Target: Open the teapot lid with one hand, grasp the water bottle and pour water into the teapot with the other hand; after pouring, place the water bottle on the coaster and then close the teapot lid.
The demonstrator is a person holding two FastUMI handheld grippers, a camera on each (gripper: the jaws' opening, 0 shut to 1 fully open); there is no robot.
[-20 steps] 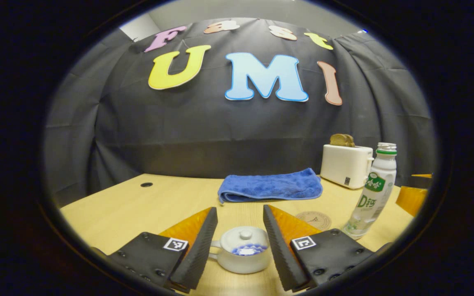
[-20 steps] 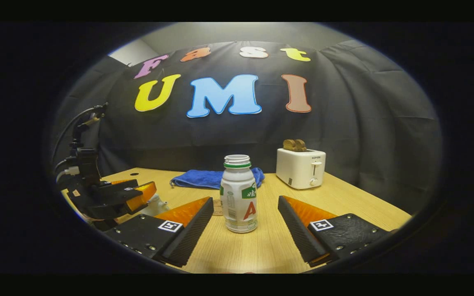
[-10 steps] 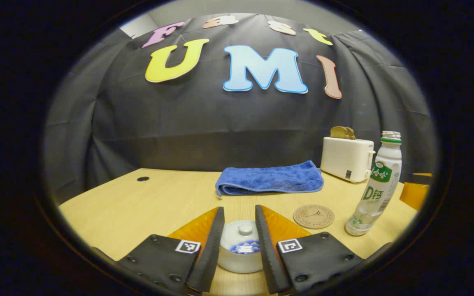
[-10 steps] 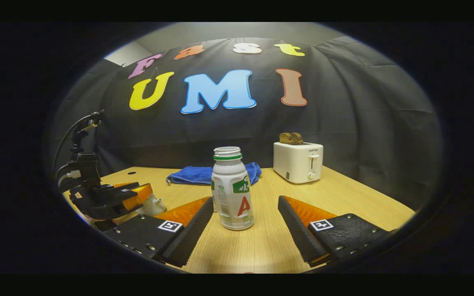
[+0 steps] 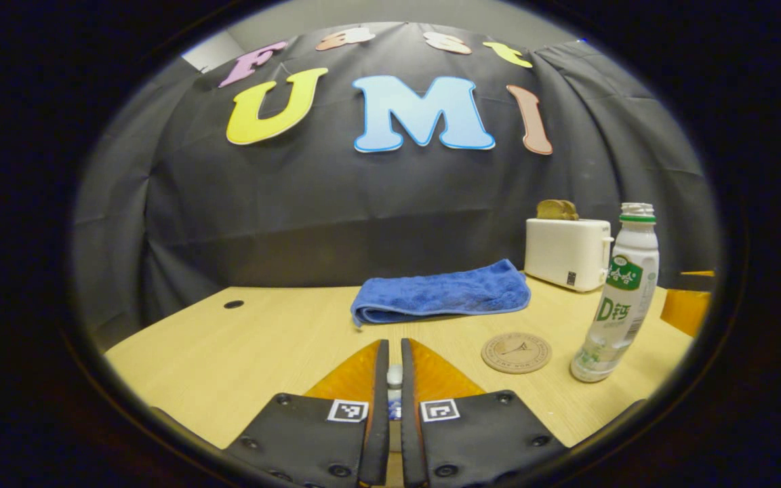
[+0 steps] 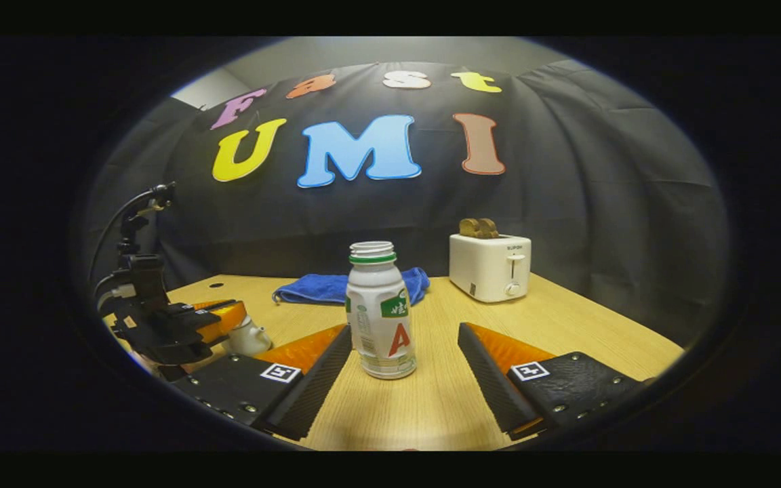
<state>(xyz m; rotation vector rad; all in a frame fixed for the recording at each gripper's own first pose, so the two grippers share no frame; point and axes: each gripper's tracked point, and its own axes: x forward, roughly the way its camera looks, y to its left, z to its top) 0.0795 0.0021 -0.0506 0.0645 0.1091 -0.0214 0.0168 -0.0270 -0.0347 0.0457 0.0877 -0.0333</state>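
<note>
My left gripper is shut on the small white knob of the teapot lid, which peeks through the narrow gap between its fingers. The white teapot stands at the left in the right gripper view, under the left gripper. An uncapped white water bottle with a green neck ring stands upright just ahead of my open right gripper, nearer its left finger and untouched. The same bottle stands at the right in the left gripper view, beside a round brown coaster.
A folded blue towel lies at the back of the wooden table. A white toaster holding toast stands at the back right. A small dark hole marks the table's far left.
My left gripper has moved down and forward and its fingers have come together around the lid knob. The right gripper has edged slightly closer to the bottle and stayed open.
</note>
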